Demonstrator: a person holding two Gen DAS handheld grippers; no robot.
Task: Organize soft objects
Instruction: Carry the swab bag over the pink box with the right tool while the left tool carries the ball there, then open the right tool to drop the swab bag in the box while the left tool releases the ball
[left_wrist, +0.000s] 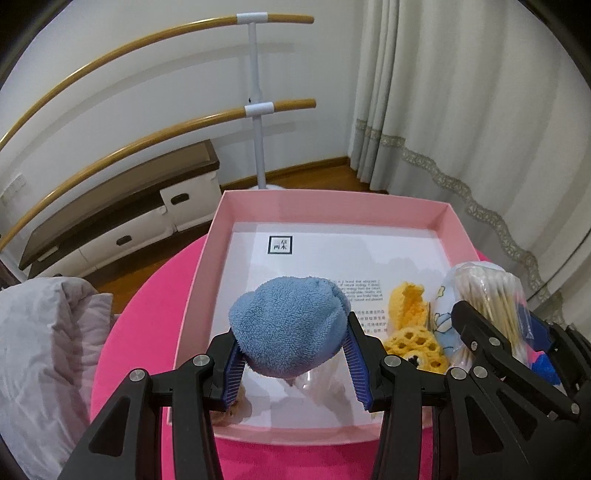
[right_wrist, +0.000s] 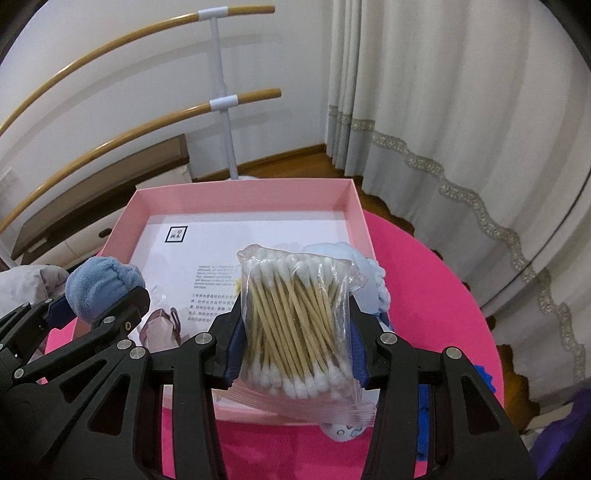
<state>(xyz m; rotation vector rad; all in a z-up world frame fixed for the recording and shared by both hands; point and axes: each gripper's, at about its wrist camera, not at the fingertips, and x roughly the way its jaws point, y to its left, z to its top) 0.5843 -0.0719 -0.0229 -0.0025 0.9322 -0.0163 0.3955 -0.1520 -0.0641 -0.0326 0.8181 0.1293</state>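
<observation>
The left claw (left_wrist: 293, 354) is gripping a bundled blue terry towel (left_wrist: 288, 328) between its blue-padded fingers (left_wrist: 360, 354), holding it above the near left part of the open pink box (left_wrist: 332, 206). The box is sitting on a bright pink round tabletop (left_wrist: 147, 280), and its white printed floor is showing bare toward the far wall. Below the towel, something pale and clear is lying on the box floor, too blurred to name. Just to the right, a yellow crocheted piece (left_wrist: 408, 325) is resting inside the box beside a light blue printed cloth (left_wrist: 441, 317). Farther right, the right claw (right_wrist: 295, 347) is clamping a clear plastic bag of wooden-stick cotton swabs (right_wrist: 295, 325), its jaws pressing the bag's two sides over the near right part of the box. A pale blue soft item (right_wrist: 373, 280) is lying behind the bag against the box's right wall. Off the tabletop's left edge, a grey quilted fabric (left_wrist: 48, 339) is bunching up.
</observation>
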